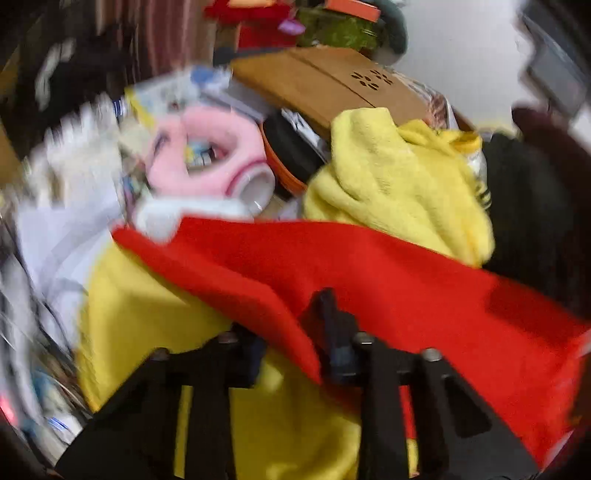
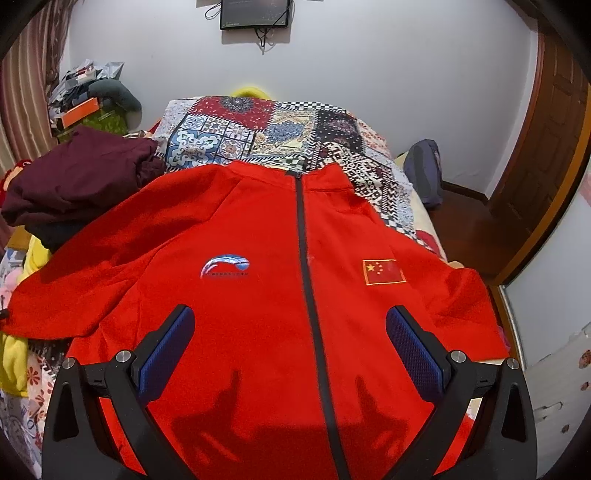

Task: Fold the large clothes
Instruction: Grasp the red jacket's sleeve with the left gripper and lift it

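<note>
A big red jacket (image 2: 258, 240) lies flat on the bed (image 2: 258, 125), front side up. Its dark zipper (image 2: 306, 258) is closed and runs straight down the middle. A small red flag patch (image 2: 384, 272) sits on one side of the zipper and a blue and white logo (image 2: 226, 266) on the other. The collar end points toward the far wall, and it rests on a patchwork quilt (image 2: 229, 129) with many patterns.

The right gripper (image 2: 290, 347) hangs over the lower part of the jacket. Its jaws are wide apart and hold nothing. Each finger has a blue pad (image 2: 413, 354) on the inside.

The left gripper (image 1: 284, 332) is at the jacket's sleeve (image 1: 369, 280), off to the side. The left wrist view is blurry, but the jaws look pressed together on a fold of the red sleeve cloth. The sleeve is lifted above a yellow fluffy cloth (image 1: 399, 184).

A dark maroon garment (image 2: 81, 177) is bunched up on the bed beside the jacket's shoulder. A pink soft toy (image 1: 207, 155) and a brown cardboard box (image 1: 325, 85) sit in the pile past the sleeve. A dark screen (image 2: 255, 14) hangs on the white wall.
</note>
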